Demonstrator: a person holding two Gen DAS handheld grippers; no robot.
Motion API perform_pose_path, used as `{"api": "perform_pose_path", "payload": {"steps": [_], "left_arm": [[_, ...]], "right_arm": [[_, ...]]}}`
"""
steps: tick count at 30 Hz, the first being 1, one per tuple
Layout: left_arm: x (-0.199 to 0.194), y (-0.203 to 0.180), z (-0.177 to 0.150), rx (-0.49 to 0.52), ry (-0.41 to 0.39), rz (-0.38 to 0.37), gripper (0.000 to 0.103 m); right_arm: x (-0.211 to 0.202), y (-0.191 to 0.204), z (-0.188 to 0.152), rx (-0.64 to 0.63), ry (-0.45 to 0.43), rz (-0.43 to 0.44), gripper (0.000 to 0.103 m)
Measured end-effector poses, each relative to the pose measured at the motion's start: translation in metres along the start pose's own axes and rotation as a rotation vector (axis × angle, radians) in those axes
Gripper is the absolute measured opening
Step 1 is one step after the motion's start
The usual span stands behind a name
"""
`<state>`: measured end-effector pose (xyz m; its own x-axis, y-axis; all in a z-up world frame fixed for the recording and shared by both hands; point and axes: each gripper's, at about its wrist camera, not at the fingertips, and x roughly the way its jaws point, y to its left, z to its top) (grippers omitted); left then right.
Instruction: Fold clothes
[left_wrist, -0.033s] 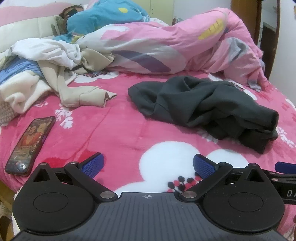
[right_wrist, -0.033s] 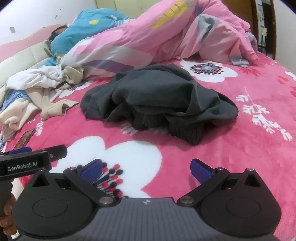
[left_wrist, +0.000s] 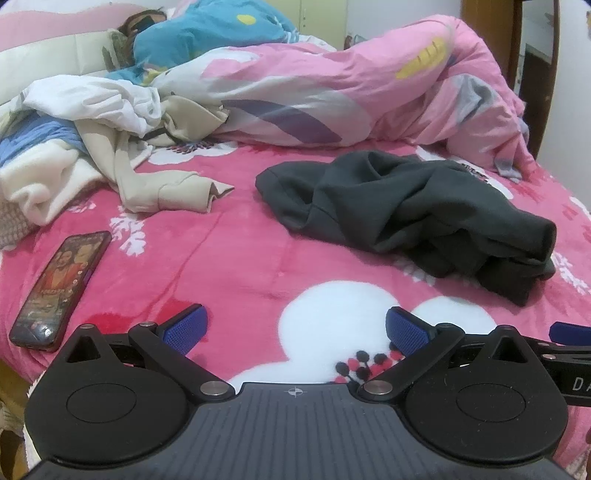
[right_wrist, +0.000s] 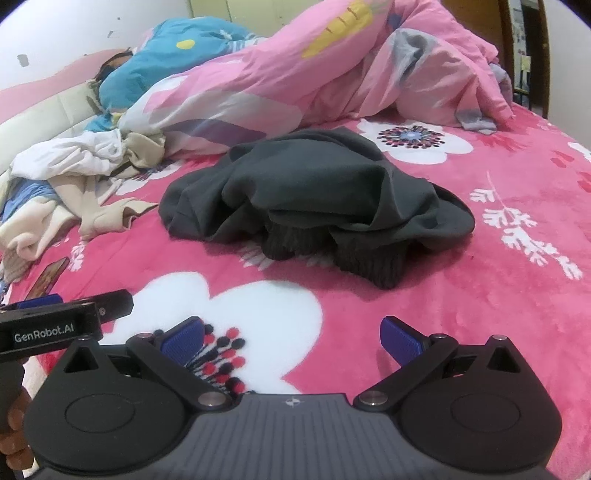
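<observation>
A crumpled dark grey sweatshirt (left_wrist: 413, 210) lies in a heap on the pink floral blanket (left_wrist: 229, 266); it also shows in the right wrist view (right_wrist: 317, 195), its ribbed cuffs toward me. My left gripper (left_wrist: 295, 326) is open and empty, low over the blanket's near edge, short of the sweatshirt. My right gripper (right_wrist: 291, 336) is open and empty, just in front of the sweatshirt. The left gripper's body (right_wrist: 55, 325) shows at the left of the right wrist view.
A phone (left_wrist: 61, 290) lies at the bed's left front. A pile of beige, white and blue clothes (left_wrist: 92, 147) sits at the left. A pink duvet (left_wrist: 351, 92) and a blue pillow (left_wrist: 207, 33) lie along the back.
</observation>
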<state>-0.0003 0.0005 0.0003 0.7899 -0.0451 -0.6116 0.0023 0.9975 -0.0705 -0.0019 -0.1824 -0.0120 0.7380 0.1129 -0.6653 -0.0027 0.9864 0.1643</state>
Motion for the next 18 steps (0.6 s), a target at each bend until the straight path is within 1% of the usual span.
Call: {"api": "perform_pose_path", "payload": {"steps": [3,6,10,14,18], "left_arm": [[-0.001,0.002,0.000,-0.006,0.007,-0.027,0.103],[0.008,0.000,0.001,0.010,0.047,-0.022,0.103],[0.010,-0.001,-0.002,0.023,0.063,-0.038,0.103],[0.023,-0.004,-0.005,0.018,0.138,0.011,0.103],[0.040,-0.002,-0.012,0.002,0.213,0.045,0.103]], "right_arm": [[0.001,0.008,0.001,0.000,-0.007,0.001,0.103],[0.002,0.015,0.002,0.003,-0.008,-0.001,0.103],[0.005,-0.003,-0.001,0.021,-0.004,-0.012,0.103],[0.013,-0.012,-0.001,0.045,0.012,-0.025,0.103],[0.013,-0.020,-0.004,0.047,0.019,-0.022,0.103]]}}
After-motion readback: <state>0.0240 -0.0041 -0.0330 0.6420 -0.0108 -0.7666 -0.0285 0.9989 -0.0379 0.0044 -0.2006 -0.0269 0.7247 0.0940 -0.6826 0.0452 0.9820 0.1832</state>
